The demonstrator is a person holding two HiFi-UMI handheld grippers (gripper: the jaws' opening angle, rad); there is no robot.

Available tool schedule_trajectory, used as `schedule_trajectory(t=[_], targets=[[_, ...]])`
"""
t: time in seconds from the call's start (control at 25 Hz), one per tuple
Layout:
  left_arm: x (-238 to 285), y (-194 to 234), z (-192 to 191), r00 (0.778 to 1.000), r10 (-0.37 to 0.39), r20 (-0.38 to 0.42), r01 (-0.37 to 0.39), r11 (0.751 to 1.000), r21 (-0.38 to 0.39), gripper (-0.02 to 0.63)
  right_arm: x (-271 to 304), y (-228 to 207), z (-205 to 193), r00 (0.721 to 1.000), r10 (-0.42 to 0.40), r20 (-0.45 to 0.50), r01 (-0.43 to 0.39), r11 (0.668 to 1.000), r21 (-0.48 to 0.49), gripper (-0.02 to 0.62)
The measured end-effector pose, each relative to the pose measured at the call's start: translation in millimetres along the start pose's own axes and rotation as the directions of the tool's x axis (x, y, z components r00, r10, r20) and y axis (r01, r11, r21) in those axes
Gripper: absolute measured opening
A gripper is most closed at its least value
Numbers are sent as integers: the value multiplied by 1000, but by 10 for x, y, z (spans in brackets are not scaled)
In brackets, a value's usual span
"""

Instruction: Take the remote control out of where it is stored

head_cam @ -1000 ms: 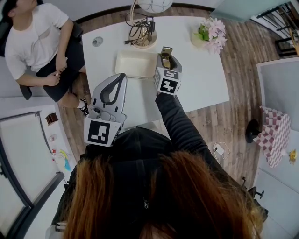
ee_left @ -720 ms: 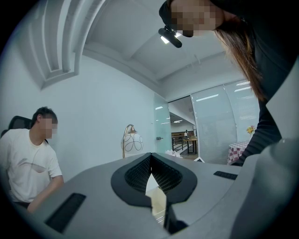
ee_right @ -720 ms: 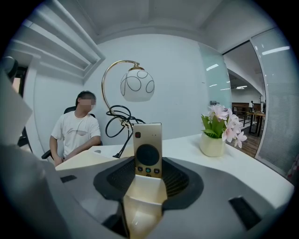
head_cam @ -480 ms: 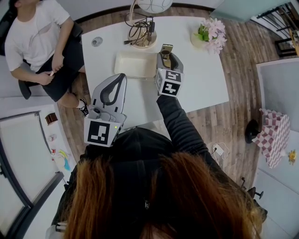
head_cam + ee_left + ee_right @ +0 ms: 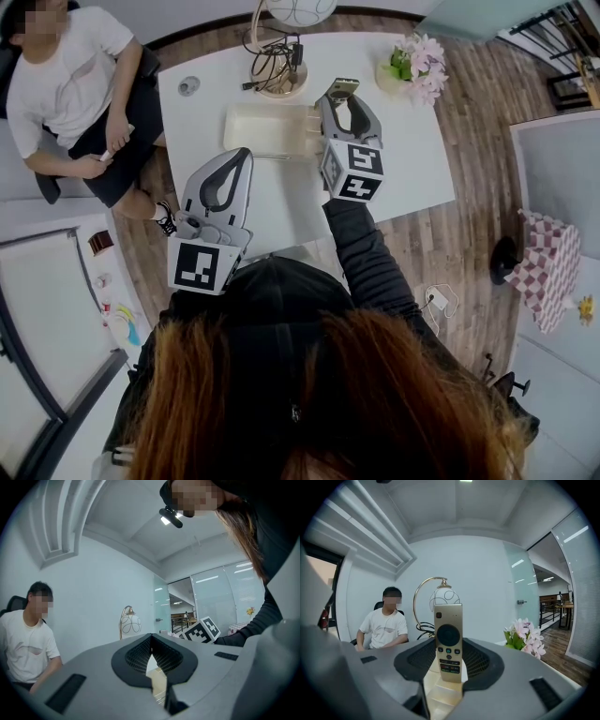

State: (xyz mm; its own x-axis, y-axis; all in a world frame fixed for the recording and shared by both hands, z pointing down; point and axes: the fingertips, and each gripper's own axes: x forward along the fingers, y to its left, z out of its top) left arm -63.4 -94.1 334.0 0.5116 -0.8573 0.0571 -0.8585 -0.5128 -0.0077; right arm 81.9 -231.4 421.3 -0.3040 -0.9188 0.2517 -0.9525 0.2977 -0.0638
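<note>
A gold remote control with dark buttons stands upright between the jaws of my right gripper, which is shut on its lower part. In the right gripper view the remote control sticks up past the fingertips of the right gripper. It hangs above the right end of a cream open tray on the white table. My left gripper hovers over the table's near edge, shut, with nothing in it. In its own view the left gripper shows its tips touching, with the tray below.
At the table's far side stand a globe lamp on a round base with black cables, and a pot of pink flowers. A small round disc lies at the far left corner. A seated person is left of the table.
My right gripper has risen with the remote control, lifting it up and away from the tray. The left gripper has stayed where it was.
</note>
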Motion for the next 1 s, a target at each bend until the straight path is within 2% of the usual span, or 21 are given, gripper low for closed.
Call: schedule_trajectory(t=[0.32,1.0], targets=[[38,-84,17,1000,-20,6,20,1000,4,9,-174,-41,192,999,7,41,-7,1000,8,186],[75,-131,-5,999,-41,5,41,999,-6,9,-688,120,178,995,93,25,-93,996,-5,186]])
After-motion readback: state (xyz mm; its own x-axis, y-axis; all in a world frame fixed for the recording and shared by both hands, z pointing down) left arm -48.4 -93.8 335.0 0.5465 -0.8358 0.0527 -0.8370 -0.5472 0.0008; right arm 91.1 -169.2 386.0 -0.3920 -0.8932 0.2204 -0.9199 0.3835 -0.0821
